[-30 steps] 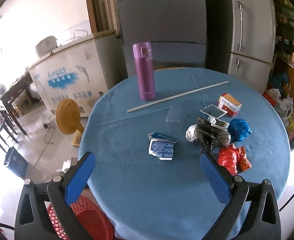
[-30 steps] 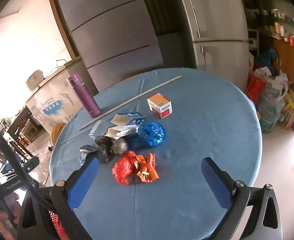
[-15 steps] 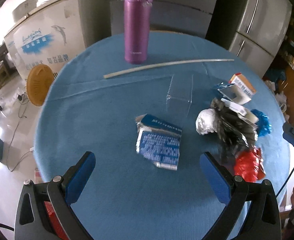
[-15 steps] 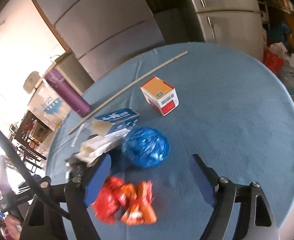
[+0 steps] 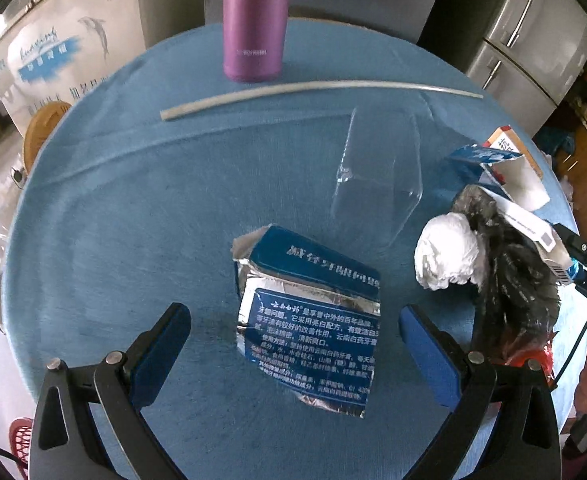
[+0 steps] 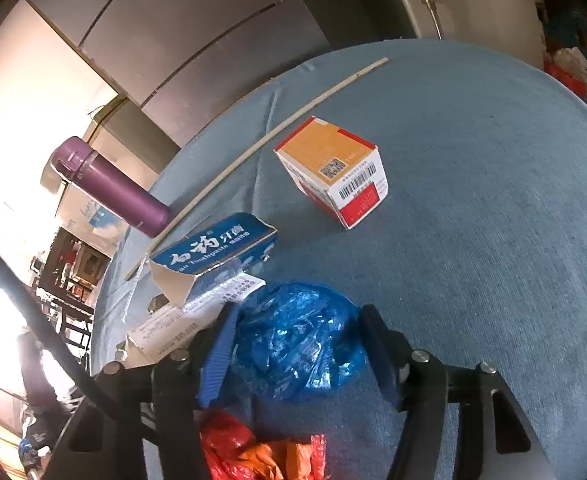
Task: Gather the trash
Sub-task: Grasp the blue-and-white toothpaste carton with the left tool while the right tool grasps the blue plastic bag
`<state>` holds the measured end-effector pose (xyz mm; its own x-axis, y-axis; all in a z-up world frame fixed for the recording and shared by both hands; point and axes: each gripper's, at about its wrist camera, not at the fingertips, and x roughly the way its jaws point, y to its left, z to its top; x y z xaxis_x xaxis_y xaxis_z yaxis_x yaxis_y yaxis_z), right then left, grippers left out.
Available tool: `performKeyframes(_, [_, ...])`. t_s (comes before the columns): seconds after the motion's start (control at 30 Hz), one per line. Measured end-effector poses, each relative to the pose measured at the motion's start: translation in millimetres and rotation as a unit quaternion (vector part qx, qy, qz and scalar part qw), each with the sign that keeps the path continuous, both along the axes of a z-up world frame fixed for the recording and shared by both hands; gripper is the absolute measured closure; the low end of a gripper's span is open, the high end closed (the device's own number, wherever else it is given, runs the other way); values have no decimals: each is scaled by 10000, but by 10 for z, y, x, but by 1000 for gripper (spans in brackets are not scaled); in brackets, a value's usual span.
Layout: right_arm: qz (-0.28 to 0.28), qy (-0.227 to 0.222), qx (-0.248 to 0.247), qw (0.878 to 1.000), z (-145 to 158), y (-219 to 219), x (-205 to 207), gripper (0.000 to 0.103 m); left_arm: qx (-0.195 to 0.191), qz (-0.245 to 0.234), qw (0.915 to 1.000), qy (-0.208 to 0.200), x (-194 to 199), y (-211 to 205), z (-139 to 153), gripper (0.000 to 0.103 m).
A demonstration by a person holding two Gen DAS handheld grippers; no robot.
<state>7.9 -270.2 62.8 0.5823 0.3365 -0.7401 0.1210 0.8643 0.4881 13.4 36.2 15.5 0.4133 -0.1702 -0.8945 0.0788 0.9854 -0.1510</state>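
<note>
Since a second ago: both my tools have dropped toward the desk and closed in on the litter; my right tool (image 6: pixel 297 344), then wide open above the pile, has just been closing with the blue bag between its jaws.
Blue bag (image 6: pixel 297 340): a crumpled plastic ball on the blue cloth, squarely between my right tool's jaws; the left pad touches it and the right one sits at its edge, though I cannot tell how firm the pinch is yet.
Right tool: about half open, wrapped round the bag, holding nothing else.
Torn carton (image 5: pixel 313 320): a flattened blue and foil toothpaste pack lying flat just ahead of my left tool (image 5: pixel 293 344), its long axis running away from me, slightly right of the midline.
Left tool: jaws wide apart and empty, pointing steeply down at the carton, one pad on either side of its near end.
Nearer hand: right for the bag, left for the carton.
Neighbours: red and orange wrappers (image 6: pixel 261 456) just below the bag, a blue toothpaste box (image 6: pixel 217 248) behind it, an orange and white box (image 6: pixel 333 168) farther back.
Desk (image 6: pixel 493 200): round, blue-covered; a purple flask (image 5: pixel 253 20) and a thin rod (image 5: pixel 313 88) lie at the far side.
Next, I judge: finish the squeeze and lift.
</note>
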Motion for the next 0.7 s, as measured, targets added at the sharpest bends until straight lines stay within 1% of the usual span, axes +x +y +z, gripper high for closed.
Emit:
performKeyframes(0.13, [-49, -11, 156, 9999, -26, -25, -11, 43, 104, -79, 9998, -159, -12, -34, -23, 2])
performKeyframes(0.17, [-52, -17, 184, 9998, -16, -48, -49, 43, 118, -86, 9997, -206, -22, -38, -19, 6])
performKeyframes(0.2, [-56, -28, 206, 9998, -13, -53, -70, 44, 141, -82, 9995, -260, -30, -40, -9, 14])
performKeyframes(0.23, [-62, -37, 215, 9997, -5, -51, -82, 44, 158, -76, 9994, -299, -37, -40, 3, 18])
performKeyframes(0.27, [-74, -50, 228, 9997, 4, -58, -110, 45, 142, -78, 9993, -333, -47, -42, 19, 29])
performKeyframes(0.37, [-131, -77, 298, 9994, 34, -83, -202, 45, -77, -61, 9995, -308, -86, -4, 64, 30])
performKeyframes(0.5, [-195, -163, 351, 9991, 116, -113, -378, 46, -106, 27, 9991, -406, -191, 26, 145, 30])
performKeyframes(0.63, [-231, -316, 362, 9986, 256, -131, -577, 46, -98, 149, 9983, -548, -374, 74, 334, 30])
performKeyframes(0.7, [-222, -440, 328, 9982, 363, -123, -691, 48, -150, 239, 9973, -684, -549, 129, 495, 30])
